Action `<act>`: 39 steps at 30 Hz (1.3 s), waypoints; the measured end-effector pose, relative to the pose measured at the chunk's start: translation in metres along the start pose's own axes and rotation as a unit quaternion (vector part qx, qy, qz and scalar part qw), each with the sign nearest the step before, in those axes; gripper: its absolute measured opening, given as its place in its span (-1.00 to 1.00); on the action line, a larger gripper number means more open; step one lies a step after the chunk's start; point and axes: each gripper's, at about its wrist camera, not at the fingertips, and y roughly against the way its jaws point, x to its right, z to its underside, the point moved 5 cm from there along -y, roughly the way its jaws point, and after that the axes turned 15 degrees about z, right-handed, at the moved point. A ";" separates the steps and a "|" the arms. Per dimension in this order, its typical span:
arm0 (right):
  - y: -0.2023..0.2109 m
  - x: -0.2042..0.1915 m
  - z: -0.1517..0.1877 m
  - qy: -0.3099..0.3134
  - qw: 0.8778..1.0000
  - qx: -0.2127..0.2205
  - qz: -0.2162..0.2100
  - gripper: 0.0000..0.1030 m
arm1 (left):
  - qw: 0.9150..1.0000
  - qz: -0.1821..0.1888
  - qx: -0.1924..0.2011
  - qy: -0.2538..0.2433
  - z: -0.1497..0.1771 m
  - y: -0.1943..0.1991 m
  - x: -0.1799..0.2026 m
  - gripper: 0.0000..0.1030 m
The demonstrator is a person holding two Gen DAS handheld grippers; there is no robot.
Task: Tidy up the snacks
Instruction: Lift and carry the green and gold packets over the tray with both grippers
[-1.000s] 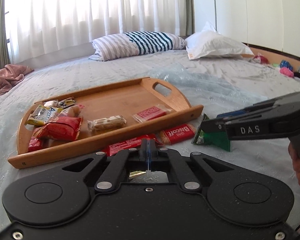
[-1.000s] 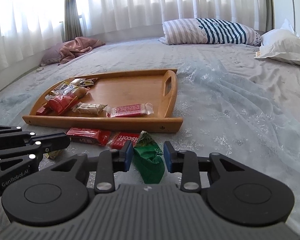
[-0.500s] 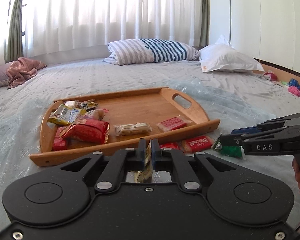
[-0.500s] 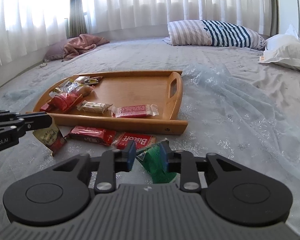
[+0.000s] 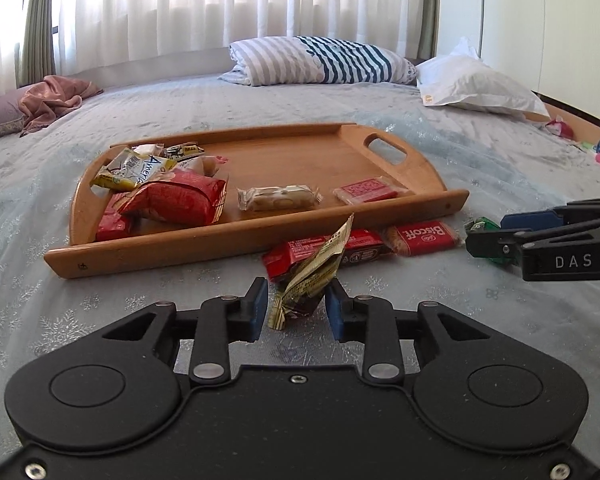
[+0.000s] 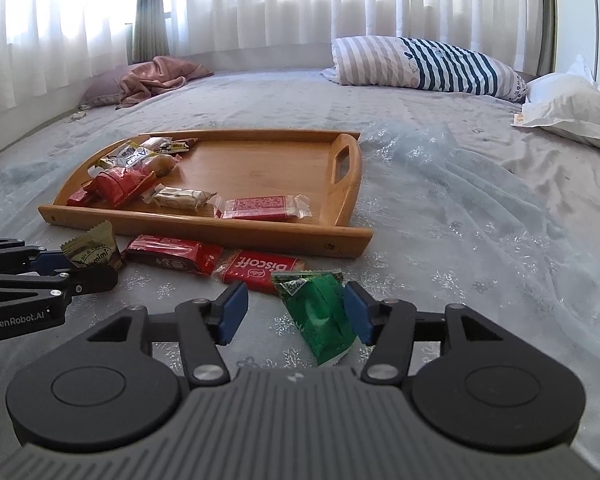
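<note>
Lying on the grey bedspread (image 5: 100,312), the wooden tray (image 5: 160,248) sits furthest left, already carrying a heap of packets at its left end, a pale wafer bar (image 5: 278,198) near the middle and a small red packet (image 5: 368,190) beside it. In front of the tray's near rim, the left gripper (image 5: 296,306) has just been opening its jaws; they now stand slightly apart with a crumpled gold candy sachet (image 5: 312,276) upright between them, the blue pads no longer pressing it. That sachet looks feather-light and crinkly, so I'd guess it flops over easily; a pinch across its flat middle should serve better than its sealed edge. Next along lie a long red bar (image 5: 364,246) and a red Biscoff packet (image 5: 422,238), both flat against the cover just beside the tray. Furthest right, the right gripper (image 6: 294,310) has also just been opening and stands fairly wide around a green packet (image 6: 324,316), which rests on the bed, leaning towards the right pad. It seems soft, slick foil, likely to slide, so gripping across its narrow width looks safest.
</note>
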 end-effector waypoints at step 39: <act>-0.057 -0.010 -0.086 -0.035 0.996 0.029 -0.071 -0.46 | 0.998 0.004 0.062 -0.016 -0.111 -0.045 -0.011 -0.76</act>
